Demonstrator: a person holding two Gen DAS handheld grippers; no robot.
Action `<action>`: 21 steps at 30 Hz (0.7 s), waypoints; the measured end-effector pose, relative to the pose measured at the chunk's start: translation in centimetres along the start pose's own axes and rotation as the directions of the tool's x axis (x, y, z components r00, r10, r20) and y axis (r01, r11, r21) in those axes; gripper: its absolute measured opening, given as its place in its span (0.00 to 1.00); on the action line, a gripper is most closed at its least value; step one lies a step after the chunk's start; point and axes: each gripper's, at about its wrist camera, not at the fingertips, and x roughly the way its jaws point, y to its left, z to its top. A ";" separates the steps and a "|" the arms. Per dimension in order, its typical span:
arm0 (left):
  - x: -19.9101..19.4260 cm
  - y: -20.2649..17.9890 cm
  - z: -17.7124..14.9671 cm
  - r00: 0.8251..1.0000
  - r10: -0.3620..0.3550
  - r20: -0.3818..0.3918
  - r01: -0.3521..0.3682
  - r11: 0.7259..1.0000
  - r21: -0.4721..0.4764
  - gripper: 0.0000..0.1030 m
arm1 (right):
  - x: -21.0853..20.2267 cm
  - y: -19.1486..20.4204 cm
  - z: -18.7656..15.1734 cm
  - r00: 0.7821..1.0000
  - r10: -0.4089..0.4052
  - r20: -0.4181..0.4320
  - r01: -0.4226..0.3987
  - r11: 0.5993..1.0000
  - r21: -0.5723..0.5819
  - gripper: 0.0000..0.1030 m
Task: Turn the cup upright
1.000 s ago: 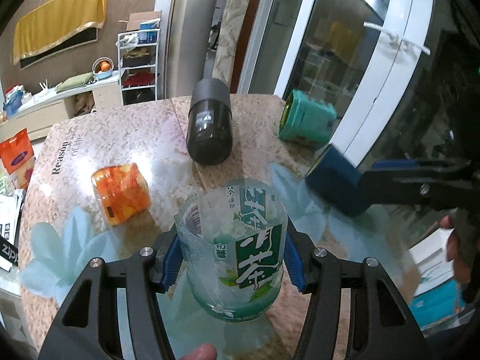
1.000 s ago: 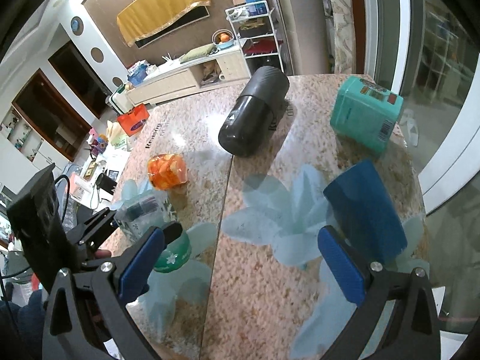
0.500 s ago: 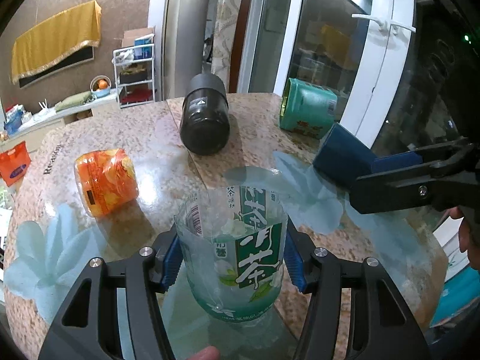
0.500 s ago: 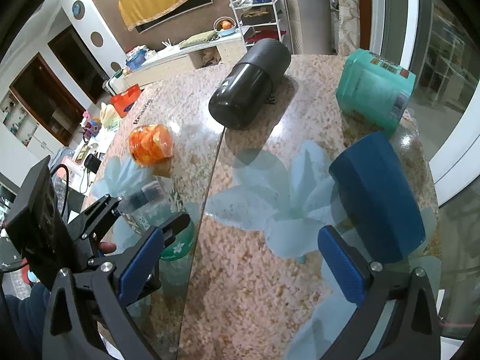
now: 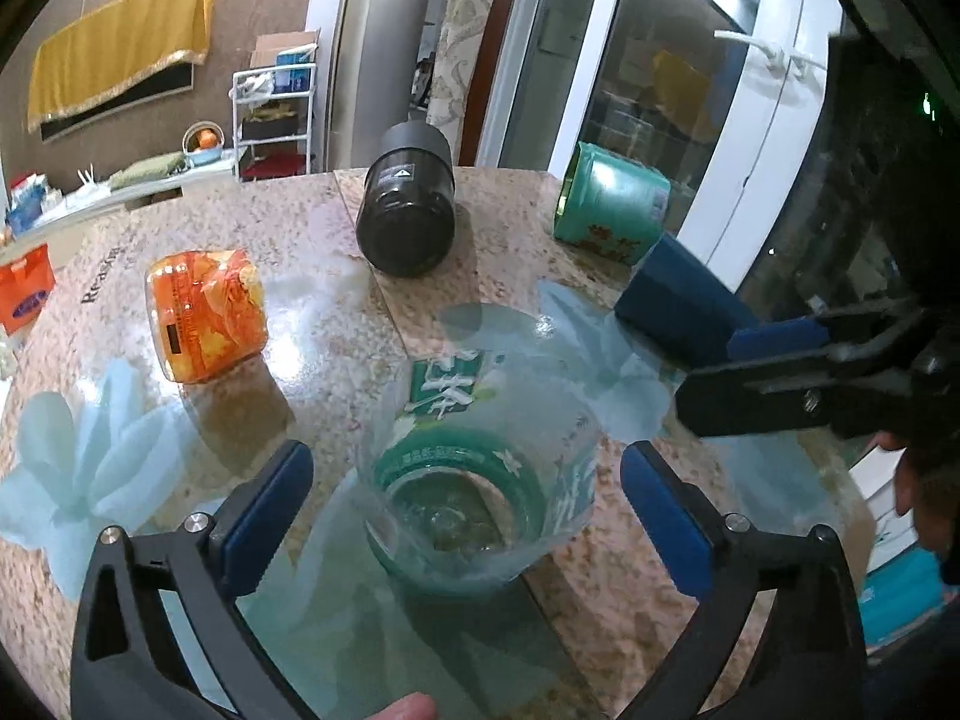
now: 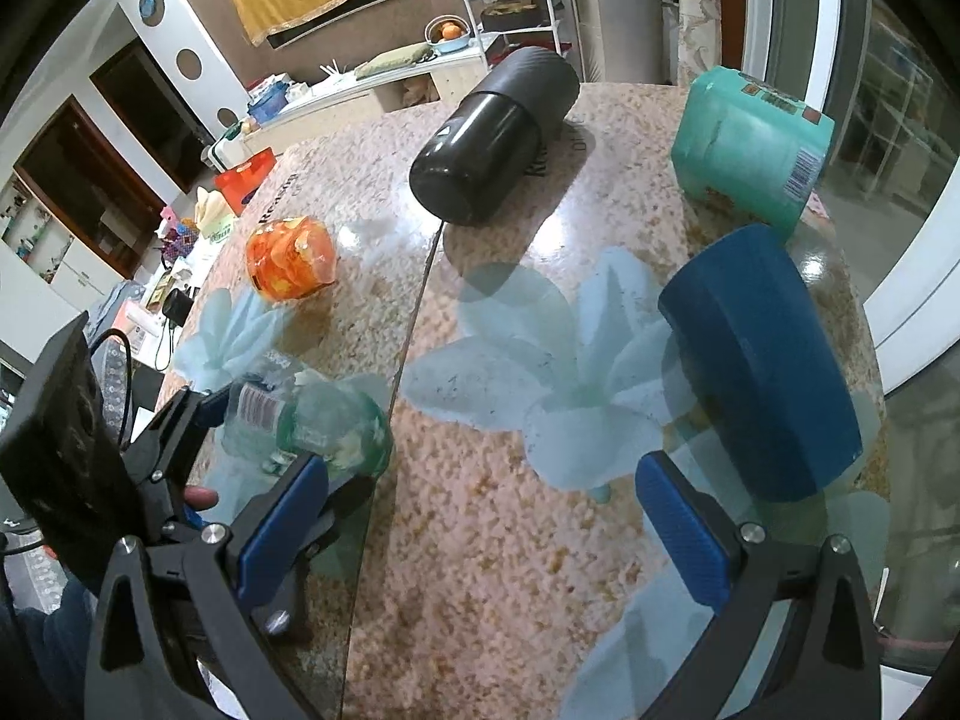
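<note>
Between the spread left tongs (image 5: 468,510), upright empty clear cup (image 5: 480,480)

The cup (image 5: 474,468) looks like thin clear plastic, glossy, with a green printed label. The tabletop (image 6: 510,540) is speckled stone under shiny glass. The black flask (image 6: 492,150) is matte, the orange packet (image 5: 204,312) crinkly and shiny, and the teal tin (image 6: 750,144) has a soft sheen.

The cup (image 5: 480,450) label bears the white character "茶"; the desk (image 5: 312,276) edge reads "Reason"; other print illegible.
</note>
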 end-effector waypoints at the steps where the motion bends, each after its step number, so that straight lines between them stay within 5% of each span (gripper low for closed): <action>1: -0.1 0.0 0.1 1.000 -0.001 -0.004 0.001 1.000 -0.001 1.00 | 0.0 0.0 0.0 1.000 -0.002 0.000 0.002 1.000 0.002 1.00; 21: -8.1 1.3 7.3 0.989 0.068 -0.135 -0.066 0.998 0.019 1.00 | -6.2 5.4 2.4 0.991 -0.116 0.072 0.112 0.992 0.059 1.00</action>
